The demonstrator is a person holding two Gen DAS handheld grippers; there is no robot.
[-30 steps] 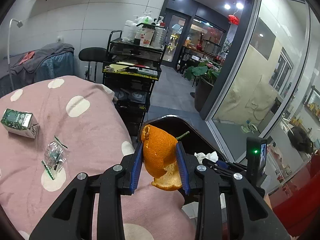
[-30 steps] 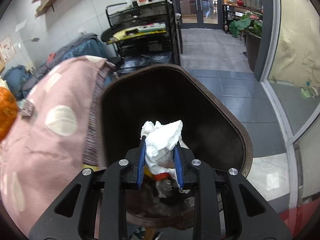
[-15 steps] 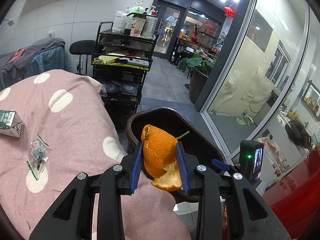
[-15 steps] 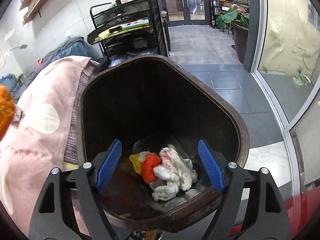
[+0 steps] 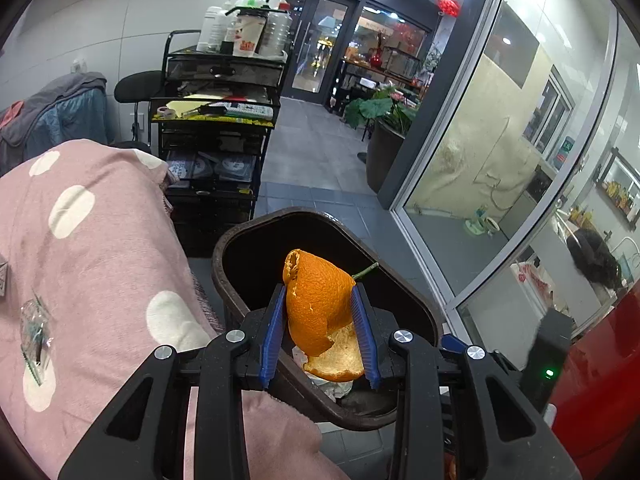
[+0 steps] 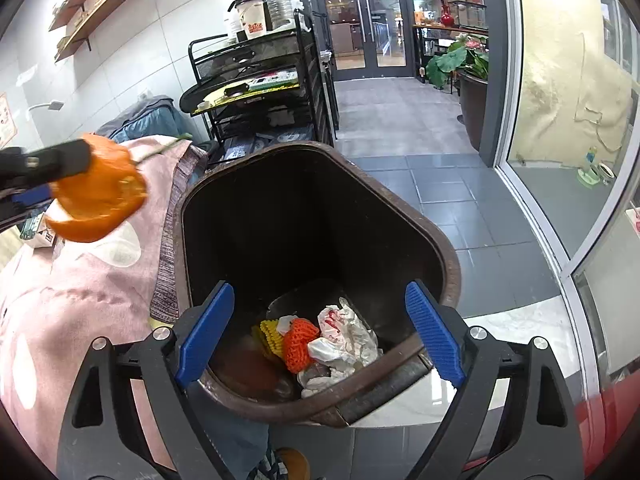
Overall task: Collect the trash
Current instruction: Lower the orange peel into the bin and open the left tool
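Observation:
My left gripper (image 5: 320, 334) is shut on an orange peel (image 5: 320, 304) and holds it above the near rim of the dark brown trash bin (image 5: 236, 240). The peel (image 6: 100, 196) also shows at the left of the right wrist view. My right gripper (image 6: 320, 332) is open and empty over the bin (image 6: 448, 264). At the bin's bottom lie a crumpled white tissue (image 6: 344, 340), orange netting (image 6: 298, 344) and a yellow piece (image 6: 270, 332). A clear wrapper (image 5: 34, 332) lies on the pink dotted blanket (image 5: 100, 248).
A black cart (image 5: 218, 120) with bottles stands behind the bin. A glass wall (image 5: 500, 152) runs along the right over a grey tiled floor (image 5: 312, 152). A potted plant (image 5: 384, 120) stands by the doorway. A small carton (image 6: 36, 232) lies on the blanket.
My right gripper opened and let the white tissue drop into the bin. My left gripper carried the orange peel to the right, over the bin's rim.

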